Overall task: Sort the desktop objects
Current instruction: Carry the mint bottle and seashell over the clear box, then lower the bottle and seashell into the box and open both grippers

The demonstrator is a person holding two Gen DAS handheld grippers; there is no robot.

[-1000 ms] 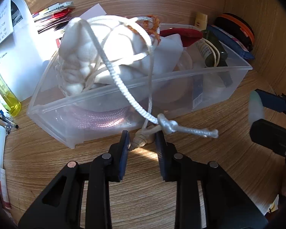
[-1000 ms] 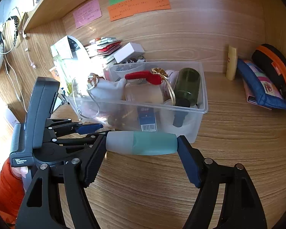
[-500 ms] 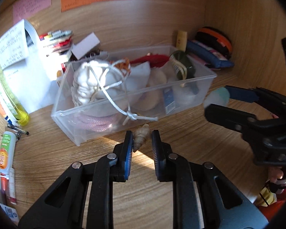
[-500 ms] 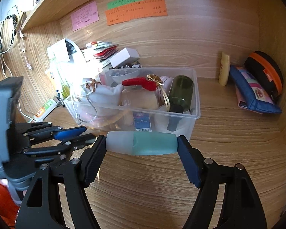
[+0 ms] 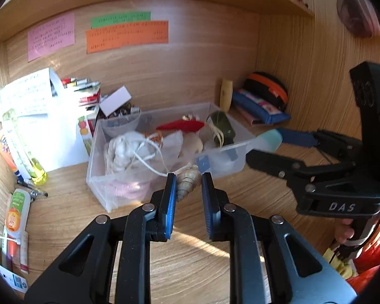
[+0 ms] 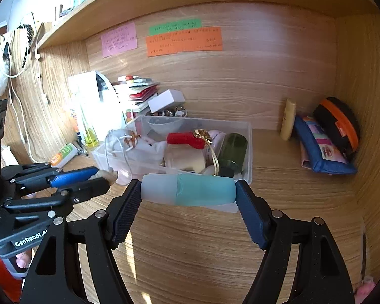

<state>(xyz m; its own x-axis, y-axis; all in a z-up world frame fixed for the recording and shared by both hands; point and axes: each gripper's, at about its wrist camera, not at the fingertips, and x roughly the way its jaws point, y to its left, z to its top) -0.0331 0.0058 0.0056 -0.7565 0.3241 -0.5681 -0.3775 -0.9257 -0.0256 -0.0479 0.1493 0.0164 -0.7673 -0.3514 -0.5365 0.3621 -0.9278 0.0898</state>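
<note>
A clear plastic bin (image 5: 98,177) (image 6: 249,136) on the wooden desk holds a white rope bundle (image 5: 124,149), a red item (image 5: 182,126) (image 6: 185,139), a dark green bottle (image 5: 221,126) (image 6: 234,149) and other things. My left gripper (image 5: 188,182) (image 6: 106,174) is shut on a small spiral seashell (image 5: 187,181), lifted in front of the bin. My right gripper (image 6: 188,190) (image 5: 266,147) grips a frosted teal tube (image 6: 188,190) (image 5: 267,143) end to end, held crosswise above the desk just before the bin's near right corner.
Papers (image 5: 30,98), a yellow bottle (image 5: 36,169) and tubes (image 5: 16,210) crowd the left. A stack of packets and a white box (image 6: 166,98) stand behind the bin. Pouches (image 6: 324,149) and a cream tube (image 6: 287,119) sit at the back right. Coloured notes (image 6: 185,40) hang on the back wall.
My left gripper closed on the seashell beside the bin and lifted it up and back. The right gripper rose a little with the teal tube still in it.
</note>
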